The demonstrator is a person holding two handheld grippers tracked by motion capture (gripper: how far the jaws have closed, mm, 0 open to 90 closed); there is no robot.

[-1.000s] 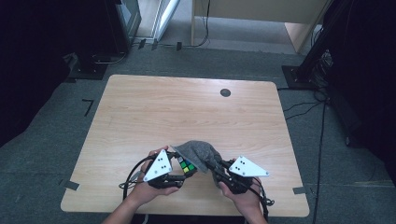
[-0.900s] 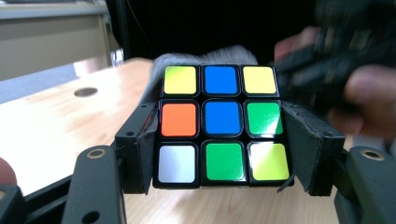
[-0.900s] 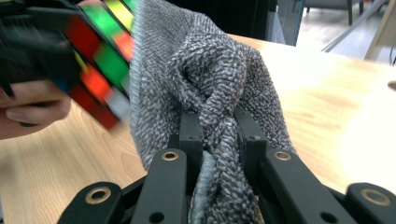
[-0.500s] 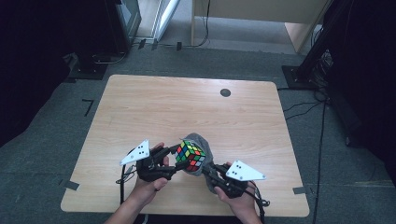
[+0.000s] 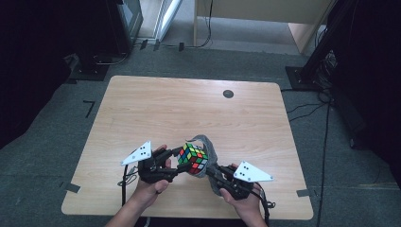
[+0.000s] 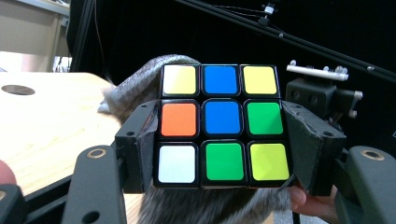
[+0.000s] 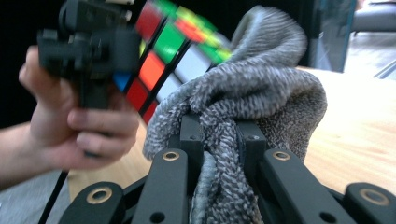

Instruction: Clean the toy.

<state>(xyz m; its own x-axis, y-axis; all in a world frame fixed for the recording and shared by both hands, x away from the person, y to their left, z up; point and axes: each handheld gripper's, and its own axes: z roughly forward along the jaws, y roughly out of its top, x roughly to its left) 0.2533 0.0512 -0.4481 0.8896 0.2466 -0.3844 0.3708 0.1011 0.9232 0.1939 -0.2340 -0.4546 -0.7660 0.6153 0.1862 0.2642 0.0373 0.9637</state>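
In the high view, the left gripper (image 5: 176,161) is holding a colour cube (image 5: 193,158) lifted above the near part of the wooden table (image 5: 189,109), its jaws closed on two opposite sides of the cube. The right gripper (image 5: 215,171) is standing at about four o'clock from the cube and is pinching a grey cloth (image 5: 208,146), which is curving around the cube's far side.

In the left gripper view, the cube (image 6: 222,126) is sitting between the two black jaws, half open and pressing on it, and the cloth (image 6: 140,79) is rising behind it at ten o'clock.

In the right gripper view, the jaws are almost fully closed on a fold of the cloth (image 7: 243,107), and the cube (image 7: 173,51) is at eleven o'clock, touching the cloth.

I judge that the wiping of the cube is under way: both things are picked up and meeting, but which faces are already wiped I cannot tell, and putting both things down is remaining.
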